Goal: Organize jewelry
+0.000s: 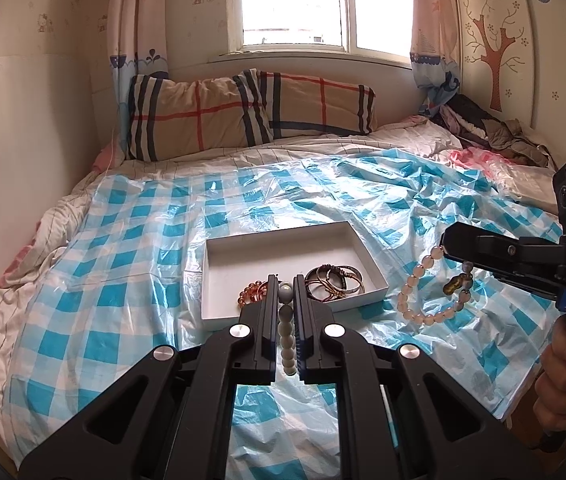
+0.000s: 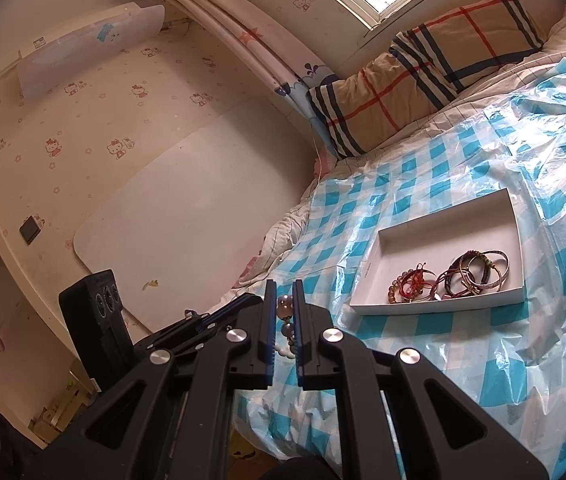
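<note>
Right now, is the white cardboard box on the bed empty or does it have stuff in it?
Not empty. The white cardboard box holds dark bangles and amber beaded bracelets at one end; the rest is bare.

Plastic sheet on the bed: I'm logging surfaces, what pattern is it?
Blue-and-white check on the plastic sheet, clearest in the left wrist view.

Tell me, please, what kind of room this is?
Most likely a child's bedroom. A bed with plaid pillows stands under a curtained window, and the wallpaper shows cartoon cats. A checked plastic sheet covers the bedding.
</note>
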Tool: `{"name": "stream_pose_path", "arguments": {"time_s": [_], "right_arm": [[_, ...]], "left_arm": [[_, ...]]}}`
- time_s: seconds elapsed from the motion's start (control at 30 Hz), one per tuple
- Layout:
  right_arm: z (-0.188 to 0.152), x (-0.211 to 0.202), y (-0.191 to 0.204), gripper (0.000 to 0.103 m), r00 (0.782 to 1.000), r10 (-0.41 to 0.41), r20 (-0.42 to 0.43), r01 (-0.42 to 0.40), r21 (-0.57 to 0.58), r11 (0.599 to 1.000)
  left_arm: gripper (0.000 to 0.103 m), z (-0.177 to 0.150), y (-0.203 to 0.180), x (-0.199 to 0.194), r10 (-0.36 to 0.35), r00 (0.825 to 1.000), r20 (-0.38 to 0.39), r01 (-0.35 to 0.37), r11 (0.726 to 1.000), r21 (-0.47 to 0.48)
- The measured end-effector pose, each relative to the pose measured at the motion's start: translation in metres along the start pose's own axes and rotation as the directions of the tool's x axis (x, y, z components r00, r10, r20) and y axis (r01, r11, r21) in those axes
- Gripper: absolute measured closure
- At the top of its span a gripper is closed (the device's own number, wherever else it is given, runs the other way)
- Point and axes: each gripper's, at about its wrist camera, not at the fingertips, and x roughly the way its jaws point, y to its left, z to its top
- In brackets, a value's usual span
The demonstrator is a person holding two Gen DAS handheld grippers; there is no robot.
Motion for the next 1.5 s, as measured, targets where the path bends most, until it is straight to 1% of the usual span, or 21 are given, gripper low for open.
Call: {"name": "stream_pose_path", "arguments": {"time_s": [0.17, 0.33, 0.7, 0.8, 0.87, 0.9, 0.93, 0.97, 1.0, 1.03, 1.07, 1.1, 1.13, 1.17, 1.2, 1.23, 1.27, 1.33, 1.37, 1.43, 1.5], "right_arm": [[0.006, 0.014, -0.019, 0.095, 1.0, -0.019, -0.005, 0.019, 0.011, 1.0], [0.016, 0.036, -0.047, 0.094, 0.999, -0.047, -0.018, 0.047, 0.024, 0.999], [0.029, 0.106, -0.113, 0.094, 0.994, -0.081, -0.078, 0.086, 0.063, 0.994], [0.029, 0.122, -0.127, 0.094, 0.993, -0.074, -0.095, 0.081, 0.074, 0.994], [0.03, 0.134, -0.136, 0.094, 0.99, -0.086, -0.11, 0.094, 0.068, 0.993], [0.03, 0.14, -0.141, 0.094, 0.983, -0.136, -0.12, 0.143, 0.052, 0.988], [0.03, 0.145, -0.146, 0.093, 0.967, -0.22, -0.129, 0.225, 0.023, 0.974], [0.028, 0.148, -0.151, 0.086, 0.949, -0.284, -0.137, 0.288, 0.007, 0.958], [0.028, 0.148, -0.157, 0.079, 0.931, -0.336, -0.142, 0.34, 0.007, 0.94], [0.027, 0.147, -0.162, 0.078, 0.92, -0.363, -0.146, 0.369, 0.015, 0.929], [0.026, 0.143, -0.163, 0.078, 0.917, -0.372, -0.145, 0.378, 0.016, 0.925], [0.024, 0.138, -0.16, 0.078, 0.913, -0.384, -0.14, 0.388, 0.002, 0.922], [0.022, 0.132, -0.155, 0.076, 0.907, -0.398, -0.137, 0.399, -0.018, 0.917], [0.019, 0.126, -0.15, 0.067, 0.901, -0.412, -0.135, 0.411, -0.037, 0.911], [0.016, 0.12, -0.143, 0.064, 0.899, -0.416, -0.135, 0.413, -0.053, 0.909], [0.013, 0.113, -0.135, 0.064, 0.898, -0.418, -0.137, 0.412, -0.069, 0.908], [0.009, 0.105, -0.125, 0.063, 0.895, -0.425, -0.135, 0.417, -0.089, 0.905], [0.002, 0.086, -0.101, 0.056, 0.886, -0.447, -0.119, 0.432, -0.135, 0.892], [-0.002, 0.075, -0.088, 0.051, 0.886, -0.451, -0.107, 0.433, -0.158, 0.888], [-0.011, 0.051, -0.059, 0.048, 0.883, -0.464, -0.076, 0.442, -0.202, 0.874], [-0.022, 0.024, -0.031, 0.04, 0.885, -0.464, -0.039, 0.443, -0.236, 0.865]], "left_arm": [[0.096, 0.004, 0.004, 0.022, 0.004, 1.0, -0.007, -0.004, 1.0, -0.009], [0.096, 0.007, 0.014, 0.054, 0.002, 1.0, -0.026, -0.003, 1.0, -0.024], [0.096, 0.008, 0.027, 0.149, -0.027, 0.995, -0.093, 0.022, 0.998, -0.059], [0.096, 0.006, 0.026, 0.17, -0.04, 0.995, -0.095, 0.034, 0.997, -0.064], [0.096, 0.006, 0.027, 0.184, -0.048, 0.994, -0.095, 0.042, 0.997, -0.072], [0.096, 0.006, 0.028, 0.193, -0.049, 0.994, -0.099, 0.041, 0.996, -0.078], [0.096, 0.004, 0.029, 0.205, -0.035, 0.993, -0.116, 0.026, 0.997, -0.079], [0.096, 0.001, 0.031, 0.219, -0.024, 0.988, -0.152, 0.012, 0.997, -0.078], [0.096, -0.003, 0.035, 0.233, -0.004, 0.98, -0.201, -0.013, 0.997, -0.081], [0.095, -0.006, 0.039, 0.242, 0.018, 0.972, -0.233, -0.041, 0.995, -0.094], [0.095, -0.01, 0.044, 0.245, 0.025, 0.968, -0.249, -0.054, 0.993, -0.109], [0.092, -0.013, 0.047, 0.241, 0.025, 0.968, -0.251, -0.056, 0.991, -0.12], [0.085, -0.015, 0.049, 0.235, 0.034, 0.969, -0.246, -0.065, 0.991, -0.119], [0.077, -0.018, 0.051, 0.227, 0.046, 0.968, -0.245, -0.076, 0.991, -0.113], [0.056, -0.021, 0.051, 0.217, 0.057, 0.968, -0.245, -0.085, 0.991, -0.102], [0.04, -0.024, 0.049, 0.206, 0.071, 0.968, -0.241, -0.095, 0.991, -0.089], [0.036, -0.026, 0.047, 0.193, 0.088, 0.969, -0.233, -0.108, 0.992, -0.073], [0.029, -0.032, 0.04, 0.163, 0.107, 0.967, -0.232, -0.118, 0.992, -0.034], [0.026, -0.035, 0.036, 0.147, 0.112, 0.967, -0.229, -0.12, 0.993, -0.018], [0.019, -0.041, 0.028, 0.112, 0.128, 0.968, -0.214, -0.129, 0.992, 0.011], [0.015, -0.049, 0.021, 0.076, 0.138, 0.972, -0.19, -0.136, 0.99, 0.022]]}}
